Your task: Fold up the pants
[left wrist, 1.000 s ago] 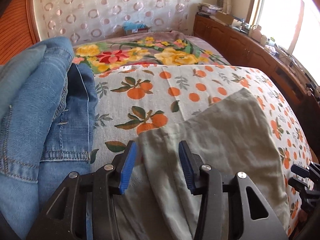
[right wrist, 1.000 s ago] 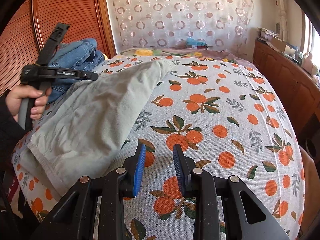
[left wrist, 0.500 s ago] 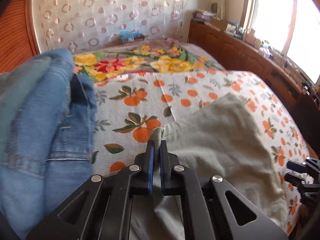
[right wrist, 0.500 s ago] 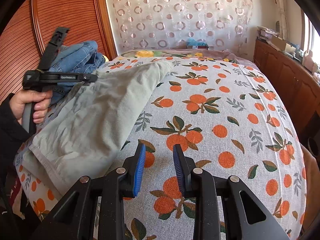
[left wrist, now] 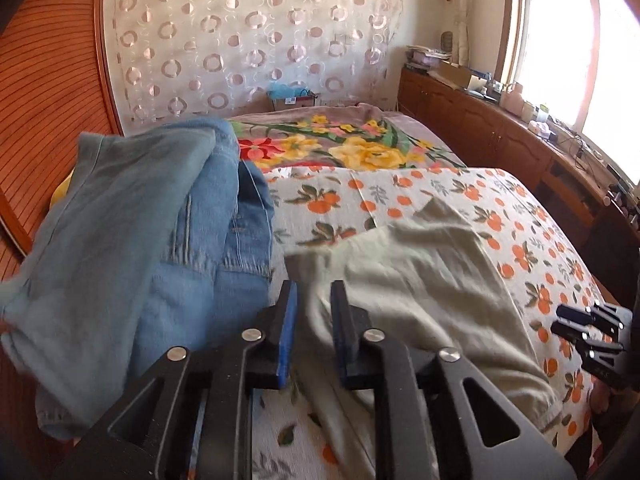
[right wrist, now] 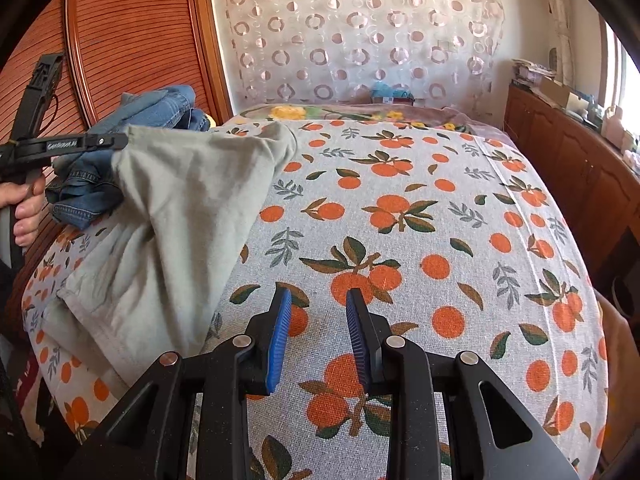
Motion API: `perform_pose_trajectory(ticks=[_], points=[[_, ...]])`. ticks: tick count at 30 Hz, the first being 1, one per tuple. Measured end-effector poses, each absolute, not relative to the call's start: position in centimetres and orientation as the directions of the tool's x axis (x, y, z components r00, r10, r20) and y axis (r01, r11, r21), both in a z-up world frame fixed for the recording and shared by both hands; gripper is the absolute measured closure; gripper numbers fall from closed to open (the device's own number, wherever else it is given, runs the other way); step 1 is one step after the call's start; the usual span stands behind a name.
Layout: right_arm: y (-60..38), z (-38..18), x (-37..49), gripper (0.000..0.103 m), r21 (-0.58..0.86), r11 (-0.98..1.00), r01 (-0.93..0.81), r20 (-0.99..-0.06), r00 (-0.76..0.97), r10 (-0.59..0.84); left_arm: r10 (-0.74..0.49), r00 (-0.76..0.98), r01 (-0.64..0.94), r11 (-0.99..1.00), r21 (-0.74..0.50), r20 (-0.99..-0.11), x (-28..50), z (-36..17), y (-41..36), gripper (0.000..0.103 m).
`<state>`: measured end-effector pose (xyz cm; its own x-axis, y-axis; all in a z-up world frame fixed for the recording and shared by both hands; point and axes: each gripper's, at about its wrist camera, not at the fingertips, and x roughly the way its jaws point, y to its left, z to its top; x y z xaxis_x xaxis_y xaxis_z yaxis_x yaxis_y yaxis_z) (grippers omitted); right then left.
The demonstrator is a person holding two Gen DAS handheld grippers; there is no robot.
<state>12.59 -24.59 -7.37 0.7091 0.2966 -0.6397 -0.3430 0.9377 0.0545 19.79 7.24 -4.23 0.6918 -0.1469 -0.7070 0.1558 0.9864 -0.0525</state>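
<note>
Between the left tongs (left wrist: 313,312), whose jaws have just been opening, runs an edge of the grey-green pants (left wrist: 420,280); whether the pads press it I cannot tell, though the right wrist view shows that corner lifted at their tips. The right tongs (right wrist: 318,330) stand parted and empty over the bedsheet (right wrist: 440,220), just right of the pants. Left of the pants sits a denim pile (left wrist: 168,232). A loose grip could drop the corner, or drag it onto the denim.
</note>
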Motion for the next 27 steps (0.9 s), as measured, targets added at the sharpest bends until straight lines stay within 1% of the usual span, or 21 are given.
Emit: perform_pose_trajectory(ticks=[3, 7, 9, 10, 11, 14, 22, 27], points=[[-24.3, -7.1, 11.7, 0.074, 0.057, 0.933, -0.354, -0.631, 0.711, 0.308, -0.159, 0.675, 0.169, 0.984, -0.059, -0.72, 17.4, -5.1, 6.8, 0.073], [-23.5, -6.9, 10.0, 0.074, 0.123, 0.906, -0.404, -0.616, 0.685, 0.389, -0.182, 0.658, 0.185, 0.98, -0.078, -0.731, 13.9, -6.2, 5.9, 0.073], [-22.5, -6.7, 9.0, 0.067, 0.125, 0.891, -0.437, -0.608, 0.676, 0.417, -0.196, 0.646, 0.193, 0.977, -0.091, -0.738, 12.4, -6.7, 5.4, 0.073], [-22.2, -6.5, 8.6, 0.06, 0.121, 0.886, -0.448, -0.601, 0.677, 0.425, -0.205, 0.642, 0.197, 0.975, -0.1, -0.739, 11.4, -7.1, 5.2, 0.073], [-21.7, -6.4, 8.1, 0.056, 0.12, 0.878, -0.464, -0.592, 0.677, 0.438, -0.214, 0.636, 0.204, 0.973, -0.106, -0.741, 10.9, -7.2, 4.9, 0.073], [-20.7, -6.2, 6.9, 0.051, 0.115, 0.855, -0.506, -0.582, 0.663, 0.471, -0.231, 0.622, 0.215, 0.969, -0.119, -0.748, 9.3, -8.0, 4.3, 0.073], [-19.0, -6.5, 5.3, 0.047, 0.017, 0.83, -0.557, -0.607, 0.654, 0.451, -0.287, 0.614, 0.223, 0.957, -0.187, -0.735, 7.1, -8.6, 3.9, 0.073], [-17.6, -7.3, 5.5, 0.047, -0.028, 0.814, -0.58, -0.643, 0.634, 0.43, -0.284, 0.6, 0.236, 0.956, -0.174, -0.748, 7.0, -9.2, 3.2, 0.073]])
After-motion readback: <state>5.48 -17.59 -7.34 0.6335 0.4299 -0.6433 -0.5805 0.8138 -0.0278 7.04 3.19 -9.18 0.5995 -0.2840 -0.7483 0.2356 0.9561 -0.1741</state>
